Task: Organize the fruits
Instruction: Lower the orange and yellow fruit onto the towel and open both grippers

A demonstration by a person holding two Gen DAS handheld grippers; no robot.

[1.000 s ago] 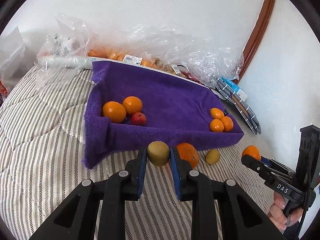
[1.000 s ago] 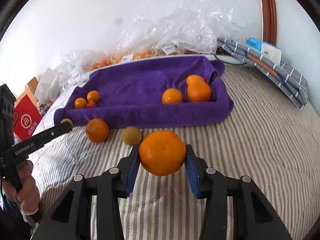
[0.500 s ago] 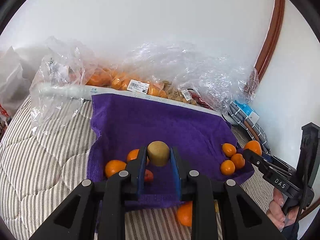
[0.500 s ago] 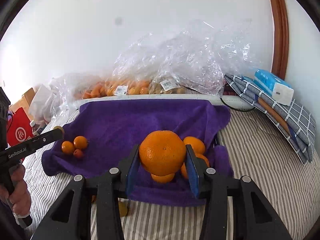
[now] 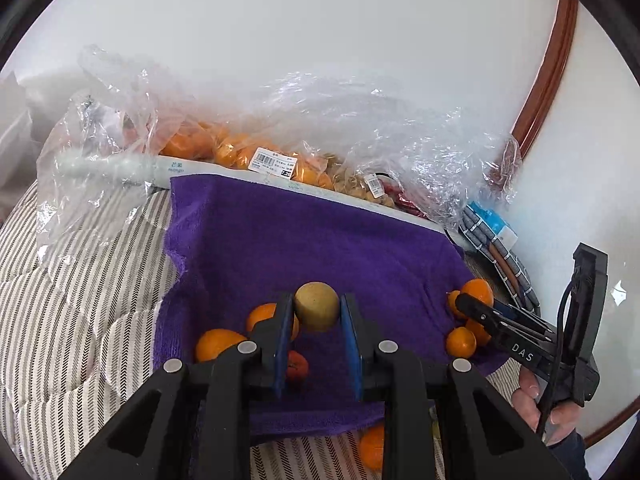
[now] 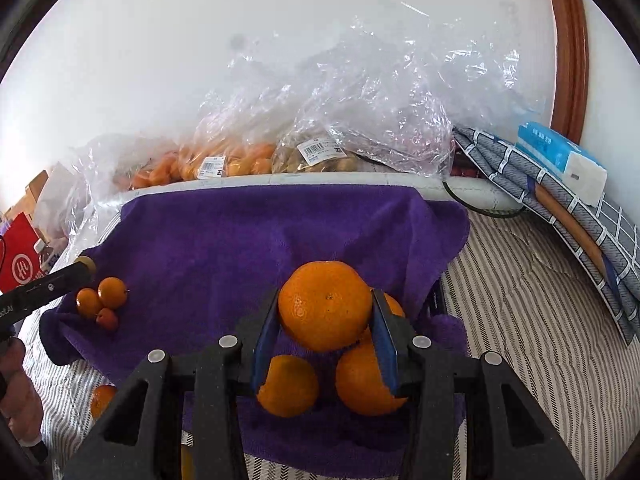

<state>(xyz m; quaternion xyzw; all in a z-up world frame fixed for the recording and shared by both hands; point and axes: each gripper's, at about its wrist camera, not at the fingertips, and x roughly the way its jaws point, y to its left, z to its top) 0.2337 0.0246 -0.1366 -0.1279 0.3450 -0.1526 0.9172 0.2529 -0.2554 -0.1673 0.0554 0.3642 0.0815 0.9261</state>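
**Two fruits held over the purple towel**

While both tools hang above the purple terry towel [image 5: 320,240], each is clenched on a fruit. Nearest in the left wrist view, the left tool [image 5: 316,322] grips a round yellow-brown fruit [image 5: 317,306] between its blue pads [image 5: 283,336]. Just below it on the towel lie two small oranges [image 5: 218,344] and a small red fruit [image 5: 297,366]. Over the towel's right side, the right tool [image 6: 325,330] squeezes a large round orange [image 6: 325,305]; directly under it sit two more oranges [image 6: 362,380], close together on the cloth. One stray orange [image 5: 372,446] rests on the striped bed cover [image 5: 60,320], just off the towel's near edge. Beyond the towel, against the white wall, crinkled clear plastic bags [image 6: 320,128] hold more orange fruit. At far right lie a folded grey checked cloth [image 6: 560,208] and a blue-and-white tissue pack [image 6: 560,160].
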